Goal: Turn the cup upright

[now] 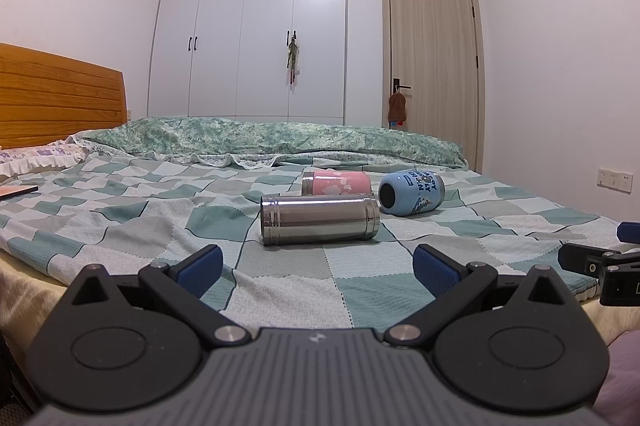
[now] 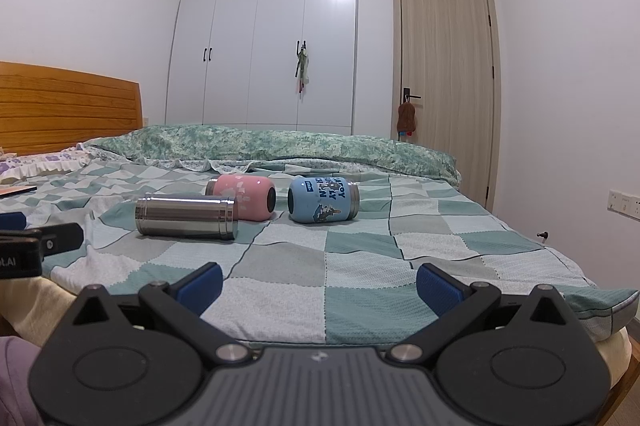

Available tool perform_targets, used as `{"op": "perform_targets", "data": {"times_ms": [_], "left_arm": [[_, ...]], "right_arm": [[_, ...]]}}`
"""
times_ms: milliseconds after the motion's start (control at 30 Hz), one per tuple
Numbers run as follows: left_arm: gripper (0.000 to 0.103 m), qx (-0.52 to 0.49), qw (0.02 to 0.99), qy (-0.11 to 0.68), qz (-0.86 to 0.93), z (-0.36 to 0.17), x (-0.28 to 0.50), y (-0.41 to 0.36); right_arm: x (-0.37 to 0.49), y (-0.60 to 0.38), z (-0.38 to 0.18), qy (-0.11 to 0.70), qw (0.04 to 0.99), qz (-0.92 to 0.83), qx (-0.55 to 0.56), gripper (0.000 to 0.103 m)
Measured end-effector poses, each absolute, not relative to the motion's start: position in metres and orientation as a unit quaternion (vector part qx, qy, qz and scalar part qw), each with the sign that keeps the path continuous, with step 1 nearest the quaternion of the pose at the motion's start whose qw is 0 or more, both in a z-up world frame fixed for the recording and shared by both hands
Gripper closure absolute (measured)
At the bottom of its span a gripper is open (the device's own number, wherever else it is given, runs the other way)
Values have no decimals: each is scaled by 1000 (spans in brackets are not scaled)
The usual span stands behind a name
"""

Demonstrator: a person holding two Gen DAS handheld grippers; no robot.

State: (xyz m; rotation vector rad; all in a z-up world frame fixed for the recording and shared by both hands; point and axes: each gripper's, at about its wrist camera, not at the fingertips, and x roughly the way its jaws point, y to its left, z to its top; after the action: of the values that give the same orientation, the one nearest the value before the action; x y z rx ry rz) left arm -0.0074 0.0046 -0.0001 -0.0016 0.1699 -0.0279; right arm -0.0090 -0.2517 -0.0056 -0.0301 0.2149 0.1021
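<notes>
With both the left gripper (image 1: 316,266) and right gripper (image 2: 319,284) spread wide and empty, the steel cup (image 1: 319,214), lying sideways on the checked bedspread (image 1: 280,290), could be rolled off if nudged.

A bed (image 1: 360,282) with an orange wooden slatted headboard (image 1: 56,94) was covered by a green, grey and white checked quilt. On the quilt lay three cups on their sides: a plain stainless-steel cylindrical cup (image 1: 319,220) nearest, a pink cup with white flecks (image 1: 338,183) just behind it, and a light-blue printed cup (image 1: 412,193) beside the pink one. A rolled green floral blanket (image 1: 280,140) ran along the far edge, a frilled purple-flowered pillow (image 1: 36,156) lay by the headboard, and a flat reddish-brown item (image 1: 18,191) lay near that pillow.
</notes>
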Motion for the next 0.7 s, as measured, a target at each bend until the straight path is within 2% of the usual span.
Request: {"op": "perform_targets", "data": {"times_ms": [700], "left_arm": [[0, -2, 996, 84, -14, 0, -8, 5]], "right_arm": [[-11, -252, -5, 107, 993, 51, -15, 0]]}}
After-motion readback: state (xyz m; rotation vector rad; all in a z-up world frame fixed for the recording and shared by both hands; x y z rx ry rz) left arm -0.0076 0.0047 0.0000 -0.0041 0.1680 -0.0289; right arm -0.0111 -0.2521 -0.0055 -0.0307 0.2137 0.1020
